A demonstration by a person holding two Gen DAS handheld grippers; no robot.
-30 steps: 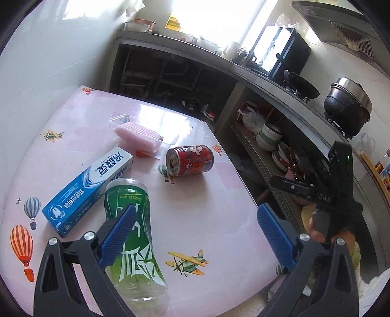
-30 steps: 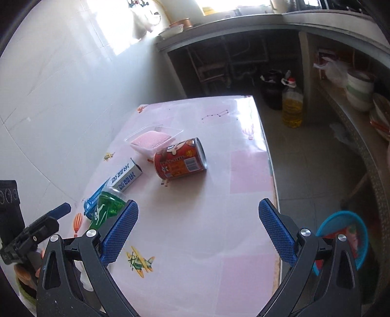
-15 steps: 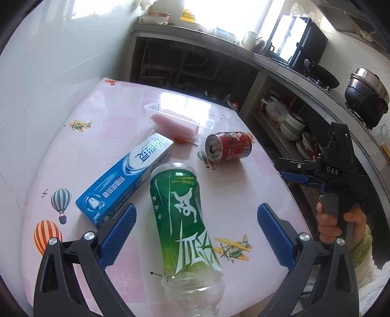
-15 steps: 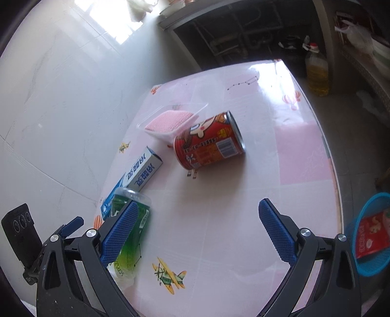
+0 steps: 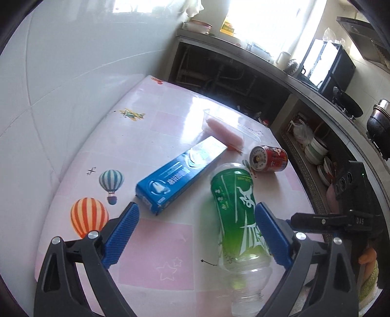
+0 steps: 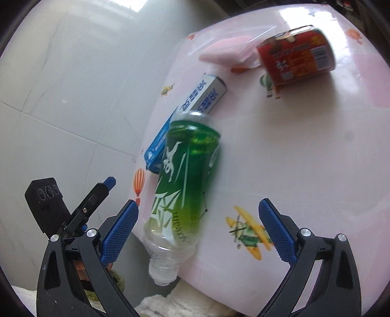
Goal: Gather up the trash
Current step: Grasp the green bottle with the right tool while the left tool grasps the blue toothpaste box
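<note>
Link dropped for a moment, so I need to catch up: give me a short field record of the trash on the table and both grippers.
table: pink patterned top
green bottle: lying on its side, neck over the near edge
blue toothpaste box: flat, beside the bottle
red can: on its side, farther back
clear tray: holds a pink piece, behind the box
left gripper: open, nothing gripped
right gripper: open, nothing gripped

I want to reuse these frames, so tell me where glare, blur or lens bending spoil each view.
Left wrist view: the window is blown out, glare washes the table near the clear tray, and fisheye bends the counter; objects stay sharp. Right wrist view: motion blur smears the red can and the toothpaste box, while the green bottle stays mostly readable.
</note>
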